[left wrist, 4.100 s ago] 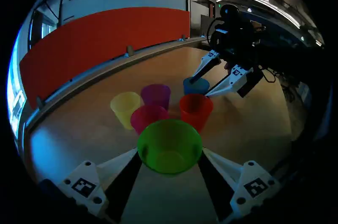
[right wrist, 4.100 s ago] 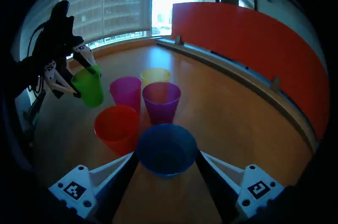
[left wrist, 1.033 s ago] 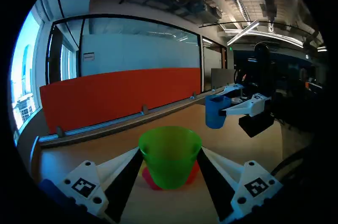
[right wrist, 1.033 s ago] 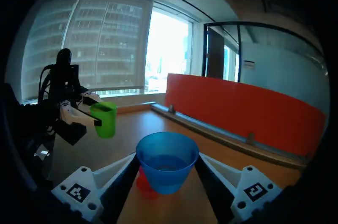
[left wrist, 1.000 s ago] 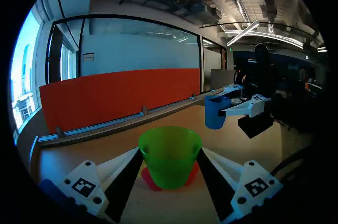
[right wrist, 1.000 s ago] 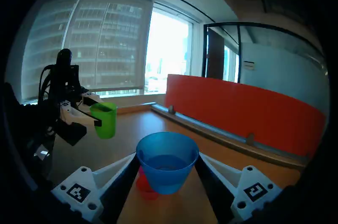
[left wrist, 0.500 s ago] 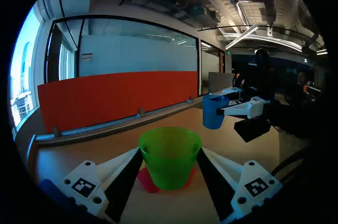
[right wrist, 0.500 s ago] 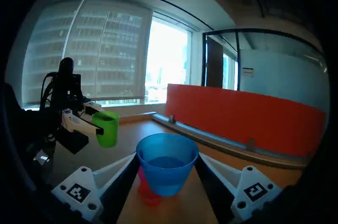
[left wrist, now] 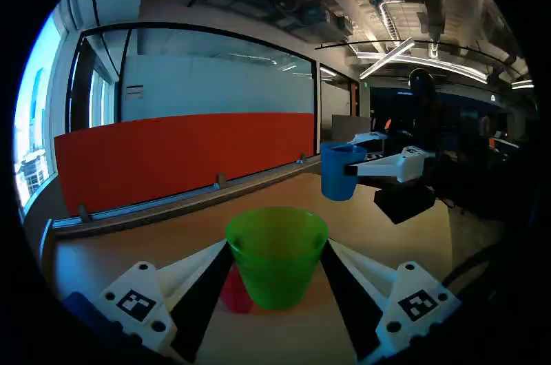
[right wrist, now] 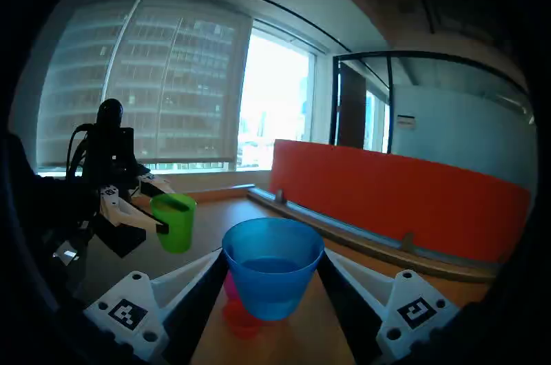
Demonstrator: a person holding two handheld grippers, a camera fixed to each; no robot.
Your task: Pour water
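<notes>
Holding a green cup upright above the table, the left gripper has its jaws clenched on the cup's two sides, a little under the rim. I can make out no water line in it. A pink-red cup stands on the table below, peeking out at the cup's left.

To the right, the right gripper has its jaws grasping a blue cup the same way, also upright and lifted off the table. A darker band through its translucent wall reads as water, roughly half full. In the left gripper view the blue cup hangs farther off and to the right, well apart from the green one.

Both cups look like thin, smooth plastic tumblers: light, a bit springy, and tapered. The hold high on the wall suits them, since the widening rim should stop a cup slipping down through the jaws. Too hard a squeeze would likely bend the mouth oval. The water makes the blue cup heavier and apt to slosh, so it probably wants a slow tilt once its lip is over the green cup's mouth.
</notes>
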